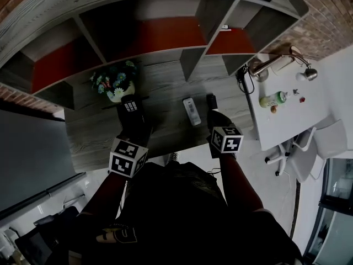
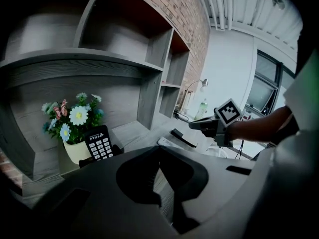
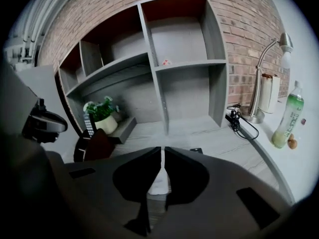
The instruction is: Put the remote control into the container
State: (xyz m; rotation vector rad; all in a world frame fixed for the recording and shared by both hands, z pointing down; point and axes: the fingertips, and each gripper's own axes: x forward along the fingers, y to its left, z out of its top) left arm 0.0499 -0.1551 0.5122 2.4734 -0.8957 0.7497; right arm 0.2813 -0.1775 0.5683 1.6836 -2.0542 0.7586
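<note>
**Hovering shut, one reach short of the pickup**

Pressed together and pinching nothing, the right tongs (image 3: 162,152) hang over the near edge of the grey worktop (image 1: 165,79). Through the gap behind their tips shows the white remote control (image 1: 191,111). It lies flat on the worktop just ahead of and below them, untouched. The left tongs (image 2: 159,152) also look pressed together and carry nothing.

Ahead of the left tongs and a little to their left stands a dark holder (image 3: 97,146), probably the container. A black keypad handset (image 2: 99,143) is already upright in it, and a flower pot (image 2: 76,151) sits just beside it. A small dark object (image 1: 211,100) lies just beyond the right tongs, near the white remote.

The white remote seems to be the one to move, and its pickup has not begun. Several things could go wrong from here:

- **Pushing, not gripping:** if the right tongs come down without spreading first, they would shove the remote along the worktop.
- **Weak hold:** the remote is slim and lies flat, so a shallow pinch on its edges could let it pivot or drop on the way across.
- **Stray contact:** a wide approach may knock the small dark object.
- **Crowded holder:** the handset takes up room, so a careless insertion could jam against it or tip the flower pot.
- **Blocked path:** the left tongs hang near the holder, in the way of the delivery.
</note>
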